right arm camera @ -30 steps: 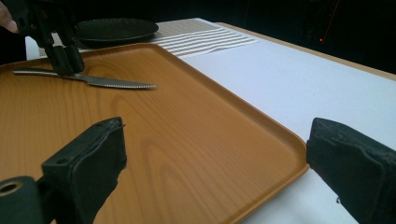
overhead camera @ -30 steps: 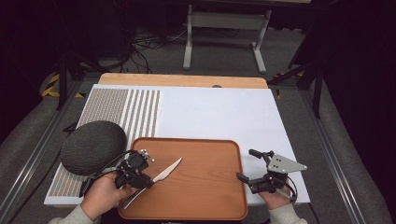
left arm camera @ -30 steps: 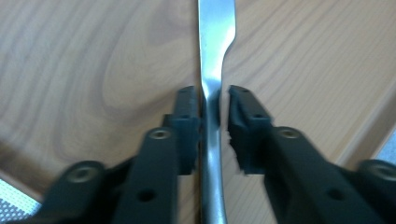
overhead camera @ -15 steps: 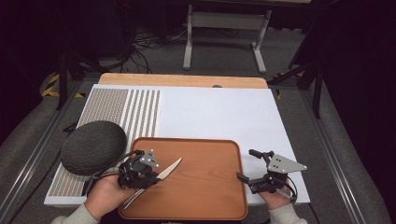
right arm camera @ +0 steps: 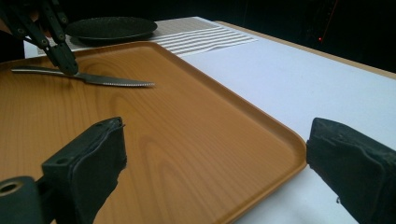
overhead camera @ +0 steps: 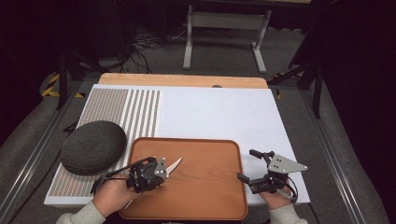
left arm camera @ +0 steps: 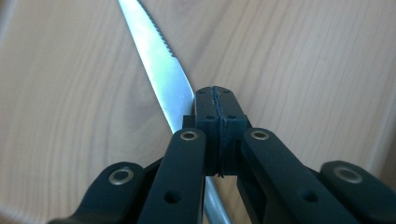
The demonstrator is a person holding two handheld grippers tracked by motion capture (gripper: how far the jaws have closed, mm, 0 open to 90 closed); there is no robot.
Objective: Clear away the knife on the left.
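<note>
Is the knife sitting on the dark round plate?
No, the knife lies on the wooden tray, while the dark plate sits beyond it on the mat.

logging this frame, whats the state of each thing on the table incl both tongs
knife: lying flat on the tray, blade pointing away from the person
wooden tray: flat on the white mat, holding just the knife
dark plate: flat, left of the tray, nothing on it
left tongs: jaws shut, tip at the knife
right tongs: open, holding nothing, at the tray's right edge
</note>
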